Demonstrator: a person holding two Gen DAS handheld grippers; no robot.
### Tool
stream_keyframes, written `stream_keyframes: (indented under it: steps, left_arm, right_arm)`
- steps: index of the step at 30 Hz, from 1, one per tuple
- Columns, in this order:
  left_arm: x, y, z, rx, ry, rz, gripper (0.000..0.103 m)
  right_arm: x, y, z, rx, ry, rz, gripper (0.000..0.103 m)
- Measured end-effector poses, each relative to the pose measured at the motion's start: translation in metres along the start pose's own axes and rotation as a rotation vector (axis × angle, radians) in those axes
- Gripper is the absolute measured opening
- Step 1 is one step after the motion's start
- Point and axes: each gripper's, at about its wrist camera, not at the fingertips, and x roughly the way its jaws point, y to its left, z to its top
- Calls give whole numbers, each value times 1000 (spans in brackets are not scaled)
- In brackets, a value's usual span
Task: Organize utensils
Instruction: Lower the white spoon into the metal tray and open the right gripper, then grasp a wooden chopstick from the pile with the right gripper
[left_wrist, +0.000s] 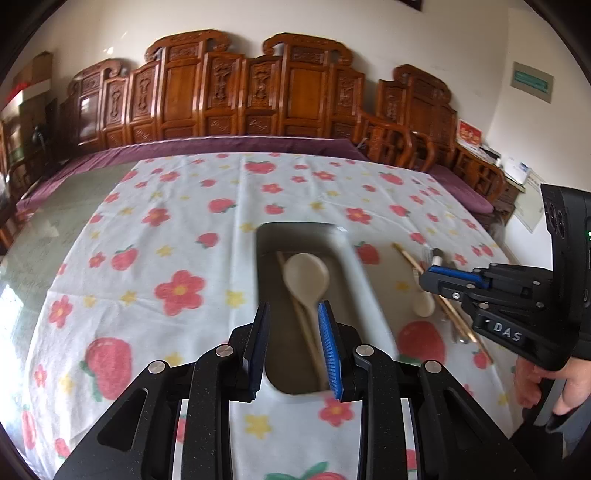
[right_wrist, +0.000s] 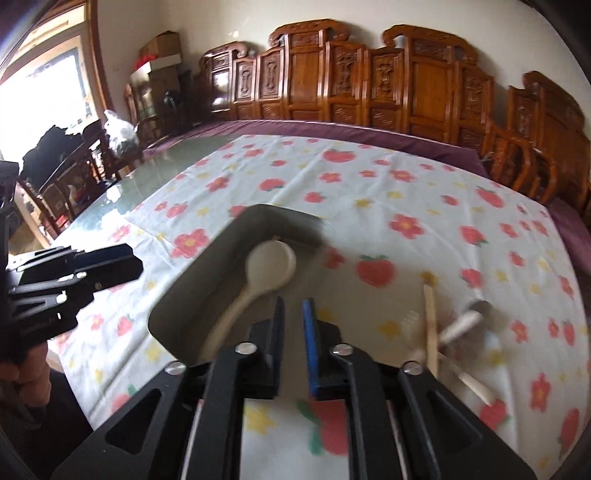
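Note:
A grey-green rectangular tray (left_wrist: 354, 273) (right_wrist: 192, 280) sits on the flowered tablecloth. In it lie a cream spoon (left_wrist: 306, 277) (right_wrist: 269, 266) and a wooden chopstick (left_wrist: 295, 306). My left gripper (left_wrist: 293, 332) hovers over the tray's near end, open and empty. To the tray's right lies a loose pile: wooden chopsticks (left_wrist: 454, 314) (right_wrist: 430, 325), a small cream spoon (left_wrist: 424, 304) and a white-handled utensil (right_wrist: 458, 328). My right gripper (right_wrist: 293, 325) (left_wrist: 436, 275) is open and empty, between the tray and the pile.
The flowered cloth (left_wrist: 177, 236) covers a glass-topped table (left_wrist: 55, 229). A purple-cushioned carved wooden bench (left_wrist: 258, 107) runs along the far side. Chairs and clutter stand at the left by a window (right_wrist: 44, 92).

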Motion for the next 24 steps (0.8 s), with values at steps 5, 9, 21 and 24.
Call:
stream_keyframes:
  steps: [5, 9, 21, 24]
  left_arm:
    - [-1, -25, -4, 32, -5, -27, 25]
    - [0, -40, -9, 45, 1, -53, 25]
    - [12, -71, -25, 99, 37, -80, 25]
    - [13, -72, -27, 101, 39, -79, 25]
  right_arm:
    - [-19, -44, -20, 36, 12, -90, 19]
    - [-13, -73, -38, 71, 51, -124, 19]
    - [45, -102, -59, 78, 206, -165, 12]
    - [53, -105, -56, 76, 233, -156, 9]
